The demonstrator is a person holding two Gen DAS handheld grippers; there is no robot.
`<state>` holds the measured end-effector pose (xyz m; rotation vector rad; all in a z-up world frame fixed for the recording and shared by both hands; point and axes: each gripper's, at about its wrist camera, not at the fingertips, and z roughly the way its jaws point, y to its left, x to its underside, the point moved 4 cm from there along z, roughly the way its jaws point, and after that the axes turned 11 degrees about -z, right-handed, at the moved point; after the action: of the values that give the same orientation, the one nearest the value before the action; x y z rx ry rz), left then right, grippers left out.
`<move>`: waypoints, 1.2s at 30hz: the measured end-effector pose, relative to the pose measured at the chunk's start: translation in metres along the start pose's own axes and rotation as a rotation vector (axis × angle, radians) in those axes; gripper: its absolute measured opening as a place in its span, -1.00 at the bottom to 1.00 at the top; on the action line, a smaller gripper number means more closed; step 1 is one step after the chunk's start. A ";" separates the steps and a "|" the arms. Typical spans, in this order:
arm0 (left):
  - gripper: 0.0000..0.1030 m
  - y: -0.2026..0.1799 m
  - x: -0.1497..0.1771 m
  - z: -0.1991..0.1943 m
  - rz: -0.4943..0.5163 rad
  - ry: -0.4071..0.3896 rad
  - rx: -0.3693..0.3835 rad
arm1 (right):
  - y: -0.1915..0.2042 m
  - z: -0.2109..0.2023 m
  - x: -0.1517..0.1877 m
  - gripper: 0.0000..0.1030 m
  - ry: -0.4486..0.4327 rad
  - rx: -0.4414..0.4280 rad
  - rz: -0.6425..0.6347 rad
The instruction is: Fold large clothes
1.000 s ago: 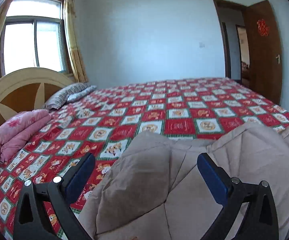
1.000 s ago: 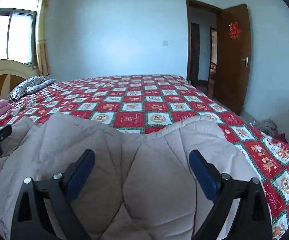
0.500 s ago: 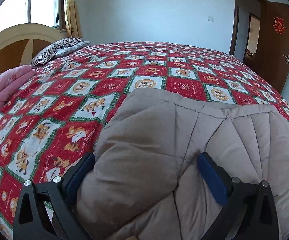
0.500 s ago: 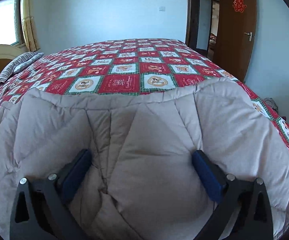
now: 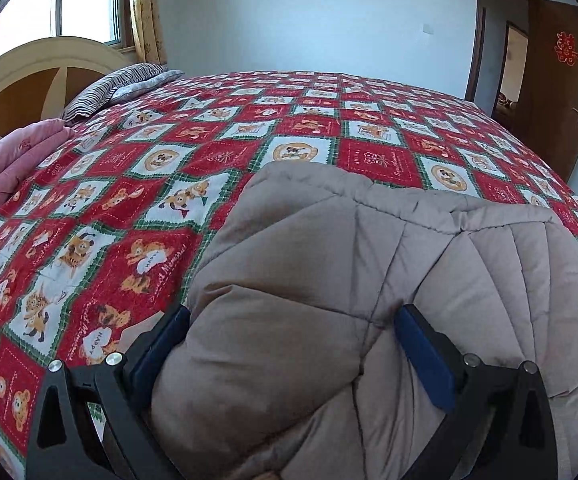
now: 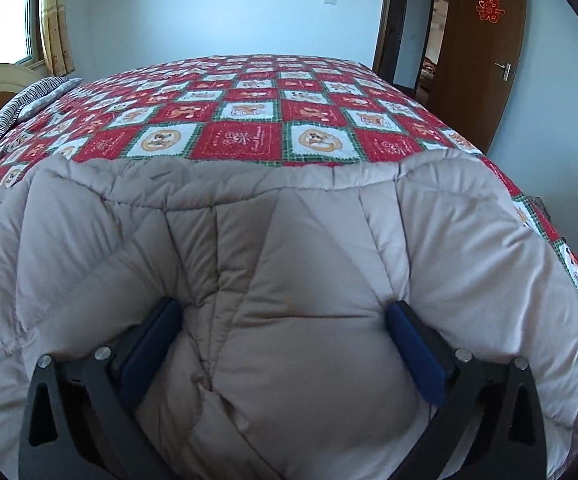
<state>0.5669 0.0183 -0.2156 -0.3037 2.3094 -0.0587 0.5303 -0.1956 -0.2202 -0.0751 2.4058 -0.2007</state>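
Nearest to me, the left gripper (image 5: pixel 289 344) and the right gripper (image 6: pixel 283 336) both stand with jaws spread wide, and the beige padded coat (image 6: pixel 289 260) bulges up between the blue pads. The right jaws have just been opening, with the coat between them. I cannot tell whether the pads press the padding or merely flank it. The coat lies on the near edge of the bed (image 5: pixel 309 128), over the red patterned bedspread (image 6: pixel 241 136). The risk, I think, is that so puffy a fabric squeezes out of the jaws when they shut, or that only one layer is caught and the fold comes out crooked. The near part might also slide off the edge. Farther off lie a pink blanket (image 5: pixel 5 168) and a striped pillow (image 5: pixel 109 88), well apart.
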 end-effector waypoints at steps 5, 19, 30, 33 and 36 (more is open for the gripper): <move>0.98 0.000 0.000 0.004 0.000 0.013 -0.004 | 0.001 0.002 -0.001 1.00 0.013 0.008 -0.010; 0.98 0.000 0.002 0.006 0.009 0.013 -0.025 | 0.006 -0.061 -0.014 0.94 -0.121 -0.030 0.114; 0.98 0.002 0.001 0.002 -0.011 0.006 -0.003 | 0.068 -0.013 -0.010 1.00 -0.011 -0.049 -0.068; 0.98 0.002 0.001 0.003 -0.011 0.008 -0.003 | 0.072 -0.007 -0.009 1.00 -0.006 -0.030 -0.089; 0.98 0.002 0.001 0.003 -0.010 0.008 -0.004 | 0.075 -0.003 -0.008 1.00 0.002 -0.017 -0.103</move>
<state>0.5678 0.0198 -0.2184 -0.3179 2.3162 -0.0611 0.5342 -0.1206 -0.2255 -0.2068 2.4079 -0.2272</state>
